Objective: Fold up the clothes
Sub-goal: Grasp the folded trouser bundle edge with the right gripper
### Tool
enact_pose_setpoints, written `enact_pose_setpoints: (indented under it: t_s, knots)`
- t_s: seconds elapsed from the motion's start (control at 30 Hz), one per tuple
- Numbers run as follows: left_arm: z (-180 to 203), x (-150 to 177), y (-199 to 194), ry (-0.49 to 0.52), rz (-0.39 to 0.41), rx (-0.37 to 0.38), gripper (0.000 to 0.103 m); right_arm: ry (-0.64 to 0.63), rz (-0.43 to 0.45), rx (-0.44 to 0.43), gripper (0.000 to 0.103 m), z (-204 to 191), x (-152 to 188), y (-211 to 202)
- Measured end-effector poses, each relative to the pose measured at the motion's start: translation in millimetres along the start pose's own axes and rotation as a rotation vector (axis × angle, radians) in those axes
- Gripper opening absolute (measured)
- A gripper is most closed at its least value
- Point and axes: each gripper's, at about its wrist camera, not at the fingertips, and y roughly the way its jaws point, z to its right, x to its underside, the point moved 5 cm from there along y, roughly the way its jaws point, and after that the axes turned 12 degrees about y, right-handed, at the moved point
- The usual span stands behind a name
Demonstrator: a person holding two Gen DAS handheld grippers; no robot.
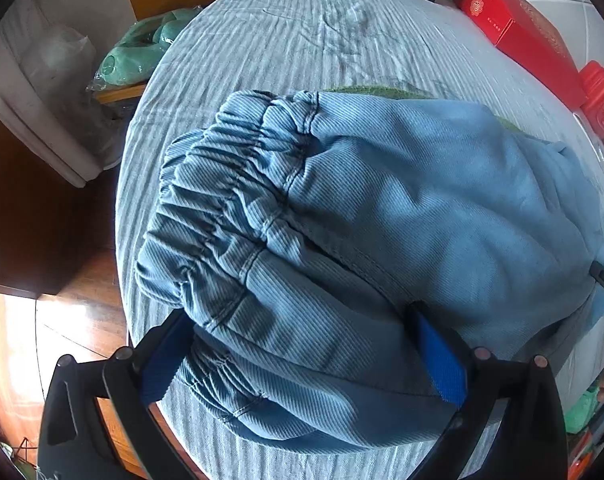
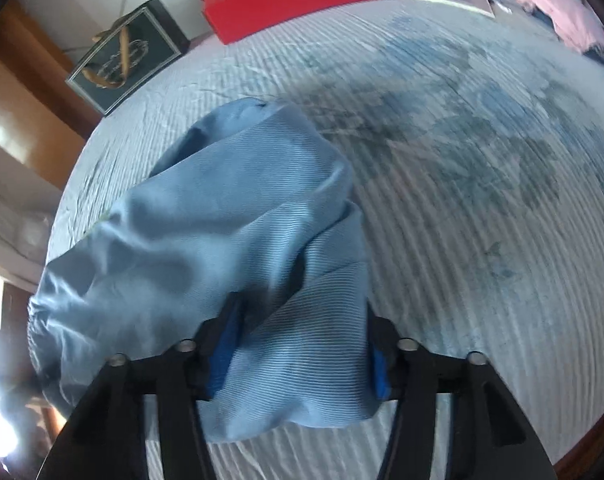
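Both the left hand-held gripper [image 1: 302,344] and right hand-held gripper [image 2: 298,344] clamp the light-blue ribbed elastic-waist trousers [image 1: 381,208], lifting fabric over the striped bed [image 1: 302,32] to fold.

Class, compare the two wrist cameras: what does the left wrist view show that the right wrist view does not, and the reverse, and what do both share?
Only the left wrist view shows the gathered elastic waistband of the blue trousers, a green bundle beside the table, and the left gripper with cloth between its fingers. Only the right wrist view shows a pink cloth at the far edge and the right gripper around a lifted fold. Both share the trousers, the striped tablecloth, the red box and the dark box.
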Motion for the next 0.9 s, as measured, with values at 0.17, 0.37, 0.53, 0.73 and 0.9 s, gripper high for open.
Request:
enact_pose_setpoints:
  t_s: [0.17, 0.37, 0.53, 0.73, 0.9]
  knots:
    - [-1.4, -0.3, -8.3, 0.002, 0.001, 0.032, 0.103, -0.015, 0.023, 0.039, 0.014, -8.7, -5.9, -4.4]
    - [-41.4, 0.6, -81.2, -0.077, 0.143, 0.058, 0.103, -0.278, 0.131, -0.283, 0.01, -143.4, 12.0, -78.3]
    - [-76.2, 12.8, -132.3, -0.142, 0.239, 0.052, 0.103, -0.562, 0.046, -0.486, 0.01, -265.3, 98.6, -83.7]
    - [-77.3, 21.2, -116.6, -0.158, 0.198, 0.079, 0.103, -0.649, -0.21, -0.409, 0.044, -312.8, 179.0, 8.7]
    - [-53.0, 15.6, -94.9, -0.121, 0.151, 0.136, 0.103, -0.544, -0.208, -0.483, 0.048, -276.5, 156.3, -19.2]
